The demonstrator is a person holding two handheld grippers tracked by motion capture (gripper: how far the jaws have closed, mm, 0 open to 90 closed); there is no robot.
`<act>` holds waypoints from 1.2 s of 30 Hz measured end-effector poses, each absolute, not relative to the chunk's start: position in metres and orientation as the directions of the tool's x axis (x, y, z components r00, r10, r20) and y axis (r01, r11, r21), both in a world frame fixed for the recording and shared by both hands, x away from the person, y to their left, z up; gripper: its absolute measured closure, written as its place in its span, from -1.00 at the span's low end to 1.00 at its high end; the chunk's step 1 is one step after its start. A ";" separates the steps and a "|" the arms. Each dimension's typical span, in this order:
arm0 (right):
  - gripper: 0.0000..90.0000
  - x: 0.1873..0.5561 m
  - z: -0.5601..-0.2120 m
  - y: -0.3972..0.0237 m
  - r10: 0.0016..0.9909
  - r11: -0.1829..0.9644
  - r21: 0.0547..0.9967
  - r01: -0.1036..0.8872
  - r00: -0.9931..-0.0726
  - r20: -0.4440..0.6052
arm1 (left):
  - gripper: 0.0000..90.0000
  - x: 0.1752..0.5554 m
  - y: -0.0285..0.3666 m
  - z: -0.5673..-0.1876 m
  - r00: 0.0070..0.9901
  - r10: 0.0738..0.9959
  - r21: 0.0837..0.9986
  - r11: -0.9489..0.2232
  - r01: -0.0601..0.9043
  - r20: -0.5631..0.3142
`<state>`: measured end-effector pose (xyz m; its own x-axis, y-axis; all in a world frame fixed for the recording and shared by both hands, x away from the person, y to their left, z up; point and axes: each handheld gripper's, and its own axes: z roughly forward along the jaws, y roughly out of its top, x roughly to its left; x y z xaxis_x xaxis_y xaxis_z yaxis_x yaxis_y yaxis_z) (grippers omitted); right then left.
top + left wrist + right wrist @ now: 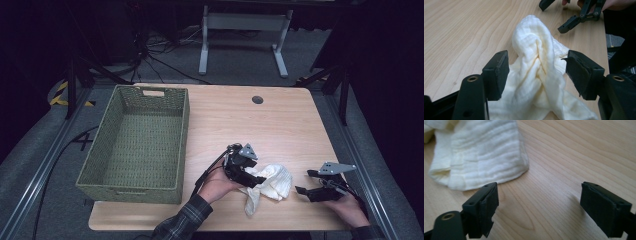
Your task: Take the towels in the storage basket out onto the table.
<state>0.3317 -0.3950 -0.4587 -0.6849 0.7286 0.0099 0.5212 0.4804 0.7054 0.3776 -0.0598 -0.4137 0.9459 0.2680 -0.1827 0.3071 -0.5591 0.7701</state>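
The left tool (537, 72) stands part open astride a bunched ridge of the cream cloth (536, 60), pads clear of it; the right tool (540, 207) gapes wide over bare table (574, 157), holding nothing. The cloth lies crumpled near the table's front edge, and the woven basket (135, 145) is empty, so likely nothing is stowed yet. The cloth's underside is hidden.
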 end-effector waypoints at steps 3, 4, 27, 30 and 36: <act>-0.56 0.330 -0.453 -0.391 0.715 0.483 0.711 0.512 -0.699 0.018 | -0.12 0.368 -0.051 -0.414 0.944 0.275 0.771 -0.557 0.311 -0.182; -0.53 0.329 -0.450 -0.390 0.707 0.480 0.720 0.502 -0.707 0.021 | -0.10 0.364 -0.048 -0.415 0.943 0.278 0.766 -0.561 0.313 -0.182; 0.42 0.318 -0.447 -0.355 0.496 0.543 0.739 0.400 -0.862 0.102 | -0.04 0.315 -0.046 -0.454 0.954 0.243 0.682 -0.669 0.297 -0.177; 0.44 0.319 -0.449 -0.352 0.486 0.557 0.733 0.391 -0.869 0.094 | -0.04 0.314 -0.051 -0.460 0.954 0.248 0.659 -0.692 0.296 -0.169; 0.44 0.318 -0.453 -0.346 0.469 0.606 0.701 0.376 -0.880 0.067 | 0.11 0.312 -0.056 -0.461 0.957 0.267 0.658 -0.702 0.272 -0.112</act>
